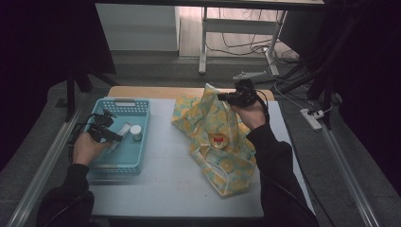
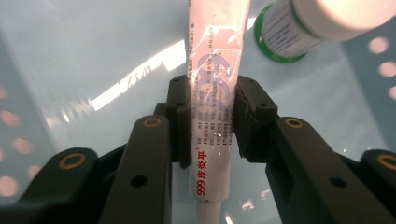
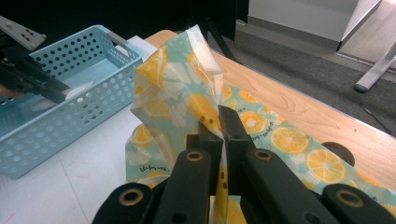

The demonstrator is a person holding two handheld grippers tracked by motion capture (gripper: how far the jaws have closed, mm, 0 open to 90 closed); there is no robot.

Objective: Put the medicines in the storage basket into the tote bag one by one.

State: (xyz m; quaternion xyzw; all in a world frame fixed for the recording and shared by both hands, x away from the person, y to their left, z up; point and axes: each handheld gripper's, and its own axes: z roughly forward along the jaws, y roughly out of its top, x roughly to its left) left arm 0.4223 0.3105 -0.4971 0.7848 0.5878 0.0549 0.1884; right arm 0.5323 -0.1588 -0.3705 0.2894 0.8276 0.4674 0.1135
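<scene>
1. Ointment tube (image 2: 211, 100), white with red print, lies inside the blue basket (image 1: 140, 157) near the table's left edge, clenched between the left gripper's (image 2: 211, 121) jaws.
2. White bottle (image 1: 136, 132) with a green base stands just beside the tube in the basket.
3. Lemon-print bag (image 1: 220, 142) lies toward the table's right side; the right gripper (image 3: 221, 135) pinches its top edge, lifted at the far edge.
</scene>
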